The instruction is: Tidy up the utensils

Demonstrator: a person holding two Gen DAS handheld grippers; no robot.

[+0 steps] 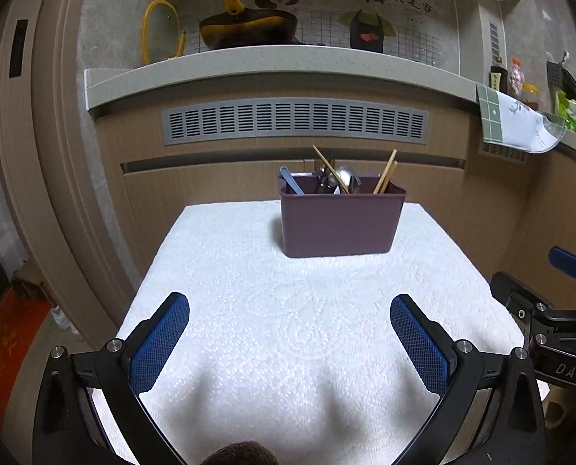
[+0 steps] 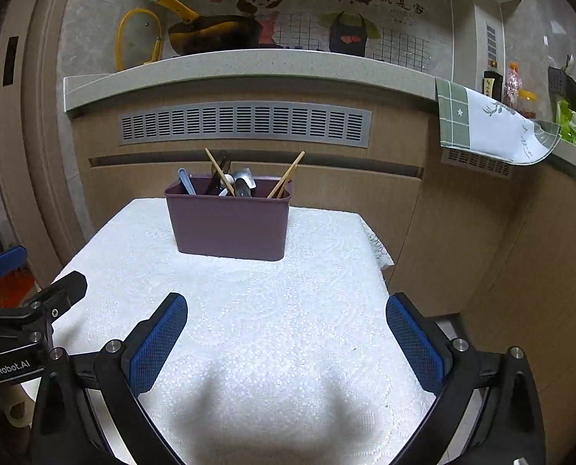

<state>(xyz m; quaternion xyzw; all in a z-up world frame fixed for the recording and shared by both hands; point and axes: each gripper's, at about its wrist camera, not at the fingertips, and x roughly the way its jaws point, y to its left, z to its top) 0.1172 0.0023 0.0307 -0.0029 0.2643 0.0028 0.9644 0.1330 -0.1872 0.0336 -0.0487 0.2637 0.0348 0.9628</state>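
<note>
A purple utensil holder [image 1: 340, 223] [image 2: 230, 226] stands at the far side of a small table covered with a white lace cloth [image 1: 280, 310] [image 2: 272, 310]. Out of it stick wooden chopsticks [image 1: 385, 172] [image 2: 286, 175], a metal spoon [image 1: 346, 176], a blue-handled utensil [image 1: 289, 180] [image 2: 186, 181] and a metal spatula [image 2: 244, 182]. My left gripper [image 1: 289, 304] hangs open over the near cloth, nothing between its blue pads. My right gripper [image 2: 286, 304] is open too, empty, at the same distance from the holder. Each gripper shows at the edge of the other's view.
Behind the table runs a wooden cabinet with a grey vent [image 1: 295, 120] under a stone counter [image 1: 249, 66]. On the counter sit a yellow-handled pan [image 1: 245, 27] and a glass lid [image 1: 162, 31]. A green-and-white towel [image 2: 485, 124] hangs over the counter at right.
</note>
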